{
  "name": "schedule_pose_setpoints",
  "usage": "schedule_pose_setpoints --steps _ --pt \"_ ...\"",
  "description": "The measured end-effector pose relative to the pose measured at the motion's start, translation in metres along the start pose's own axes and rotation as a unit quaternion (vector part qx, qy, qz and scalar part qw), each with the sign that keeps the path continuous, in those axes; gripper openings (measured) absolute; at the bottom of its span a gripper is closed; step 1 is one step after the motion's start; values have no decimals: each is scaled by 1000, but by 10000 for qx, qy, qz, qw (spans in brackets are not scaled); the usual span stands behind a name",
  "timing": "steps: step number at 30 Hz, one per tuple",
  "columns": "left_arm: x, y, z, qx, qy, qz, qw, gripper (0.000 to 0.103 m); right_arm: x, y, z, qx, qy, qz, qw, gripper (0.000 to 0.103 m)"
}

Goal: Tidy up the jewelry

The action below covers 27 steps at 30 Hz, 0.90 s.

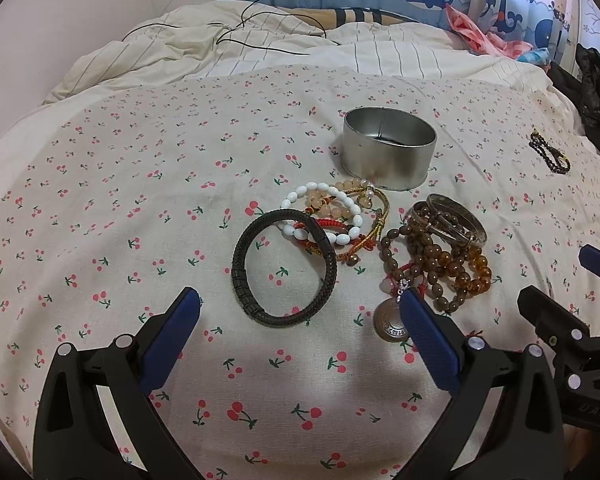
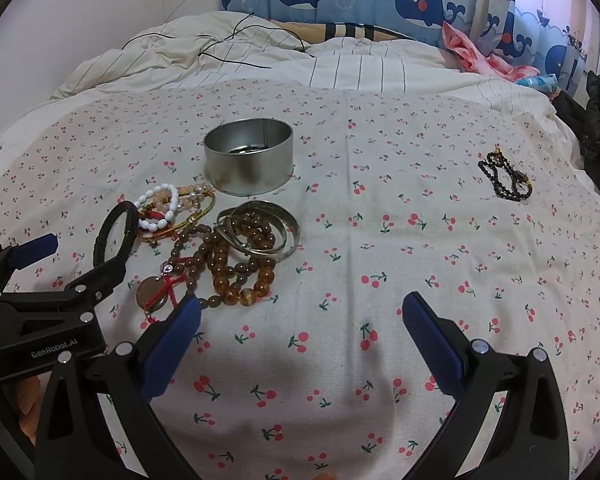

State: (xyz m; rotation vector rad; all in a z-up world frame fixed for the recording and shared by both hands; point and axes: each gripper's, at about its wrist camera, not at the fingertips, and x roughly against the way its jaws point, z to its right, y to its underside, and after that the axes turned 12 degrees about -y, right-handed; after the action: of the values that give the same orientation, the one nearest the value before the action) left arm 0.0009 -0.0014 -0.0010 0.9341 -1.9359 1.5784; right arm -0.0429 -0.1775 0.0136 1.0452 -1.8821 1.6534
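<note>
Both grippers, left gripper [image 1: 300,316] and right gripper [image 2: 300,316], spread wide, empty. Black bracelet [image 1: 284,264] looks light, springy; pinch band edge, drop into tin [image 1: 388,152].

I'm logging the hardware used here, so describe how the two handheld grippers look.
Both match: the left gripper and right gripper have matte black angular plastic frames, round silver pivot pins, and two fingers faced with textured blue pads. White "GenRobot.AI" lettering marks the left gripper's body. No cables or sleeves show.
</note>
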Motion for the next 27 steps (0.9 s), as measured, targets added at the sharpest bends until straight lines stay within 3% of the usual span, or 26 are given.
schedule_pose_setpoints --steps 14,20,25,27 --pt "-10 -1 -2 104 -10 -190 9998 96 2 -2 5 -98 -137 47 9998 97" --pt "-10 -6 2 95 261 -648 9975 96 4 -3 5 -56 -153 93 9998 97" --pt "-15 -19 -18 470 387 -459 9971 96 17 -18 10 78 -409 326 9986 97" --pt "-20 -22 -23 369 295 -446 9979 96 14 -26 14 172 -399 221 9988 97"
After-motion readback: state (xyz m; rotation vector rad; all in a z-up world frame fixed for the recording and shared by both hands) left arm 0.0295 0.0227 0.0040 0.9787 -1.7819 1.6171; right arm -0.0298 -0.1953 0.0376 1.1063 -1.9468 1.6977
